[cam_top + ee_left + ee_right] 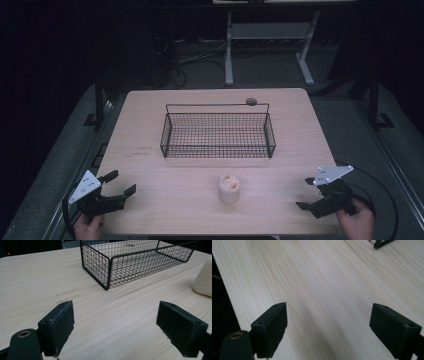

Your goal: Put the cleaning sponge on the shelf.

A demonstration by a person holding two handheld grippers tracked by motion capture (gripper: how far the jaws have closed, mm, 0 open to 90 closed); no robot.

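Note:
A black wire basket (218,134) stands in the middle of the wooden table (150,165), and its near corner shows in the left gripper view (107,270). A pale, cream-coloured cylindrical object (229,188) stands upright in front of the basket; its edge appears at the right of the left gripper view (203,280). My left gripper (120,183) rests open at the table's front left corner, with nothing between its jaws (115,332). My right gripper (306,193) stands open at the front right, over bare wood (328,332).
A small grey round thing (251,101) lies behind the basket near the table's far edge. Beyond the table are a white metal frame (270,45) and cables on the dark floor. A basket corner (382,243) shows at the top of the right gripper view.

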